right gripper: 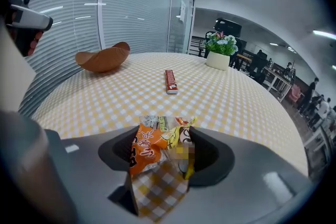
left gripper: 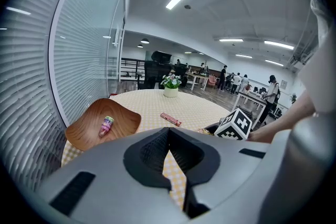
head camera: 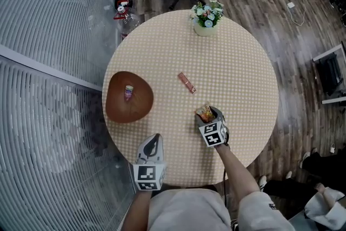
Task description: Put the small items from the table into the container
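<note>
Orange and yellow, the snack packet (right gripper: pixel 148 148) stood between the jaws of the right gripper (right gripper: pixel 160 157), which were closed in on its two sides and held it just over the checked tablecloth near the front edge of the round table (head camera: pixel 238 62). The packet filled the gap from one jaw to the other, so the jaws stayed fairly wide apart around it.

The left gripper (left gripper: pixel 169 139) had its jaws shut together with nothing between them. It hung at the near edge of the table, left of the right gripper and apart from it.

The wooden bowl (head camera: pixel 141 107) sat on the left part of the table, well apart from the held packet. A small tube with a purple label (head camera: pixel 128 92) lay inside it. A red wrapped bar (head camera: pixel 187 83) lay flat near the middle of the table, between the bowl and the right gripper. A white pot of flowers (head camera: pixel 206 18) stood at the far edge.
</note>
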### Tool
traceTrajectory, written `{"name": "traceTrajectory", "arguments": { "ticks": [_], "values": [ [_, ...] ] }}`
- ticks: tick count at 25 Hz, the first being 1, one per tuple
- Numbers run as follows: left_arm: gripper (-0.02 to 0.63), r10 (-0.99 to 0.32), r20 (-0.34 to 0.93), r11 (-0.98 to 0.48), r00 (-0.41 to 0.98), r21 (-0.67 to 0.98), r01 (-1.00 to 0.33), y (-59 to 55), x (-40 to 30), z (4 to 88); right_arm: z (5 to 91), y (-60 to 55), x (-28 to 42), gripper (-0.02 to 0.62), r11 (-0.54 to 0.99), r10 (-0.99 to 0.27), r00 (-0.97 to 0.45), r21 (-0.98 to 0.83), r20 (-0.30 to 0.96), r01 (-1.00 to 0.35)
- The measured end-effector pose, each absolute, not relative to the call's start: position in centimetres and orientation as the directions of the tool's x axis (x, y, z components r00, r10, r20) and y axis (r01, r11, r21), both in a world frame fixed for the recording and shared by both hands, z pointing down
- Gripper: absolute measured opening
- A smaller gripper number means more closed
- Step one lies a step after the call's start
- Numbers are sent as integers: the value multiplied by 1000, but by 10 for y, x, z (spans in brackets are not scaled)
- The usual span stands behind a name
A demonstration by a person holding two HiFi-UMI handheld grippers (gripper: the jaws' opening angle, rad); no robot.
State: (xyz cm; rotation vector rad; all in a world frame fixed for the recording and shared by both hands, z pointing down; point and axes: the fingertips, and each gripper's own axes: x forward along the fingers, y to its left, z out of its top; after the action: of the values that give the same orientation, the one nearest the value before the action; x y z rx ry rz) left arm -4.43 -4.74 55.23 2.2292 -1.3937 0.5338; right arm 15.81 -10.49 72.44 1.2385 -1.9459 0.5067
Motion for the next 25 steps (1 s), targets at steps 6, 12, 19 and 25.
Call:
{"name": "traceTrajectory", "arguments": {
  "ticks": [6,12,19,25],
  "values": [
    [6,-732,538,-383,417,182,-906,-48,-46,554,725,-102,158,221,451,-574,-242,55,782,-891],
    [6,-741,527,-376,416,187,-908,-47,-53,551,716,-101,156,209,450,-592,-246,62,767,-891],
    [6,-761,514,-348,395,190,-918,-49,-75,555,649,-127,108,209,510,-667,-344,69,661,-857],
    [6,-795,498,-286,345,193,-938,-55,-112,552,585,-161,6,209,632,-667,-509,51,544,-774]
  ]
}}
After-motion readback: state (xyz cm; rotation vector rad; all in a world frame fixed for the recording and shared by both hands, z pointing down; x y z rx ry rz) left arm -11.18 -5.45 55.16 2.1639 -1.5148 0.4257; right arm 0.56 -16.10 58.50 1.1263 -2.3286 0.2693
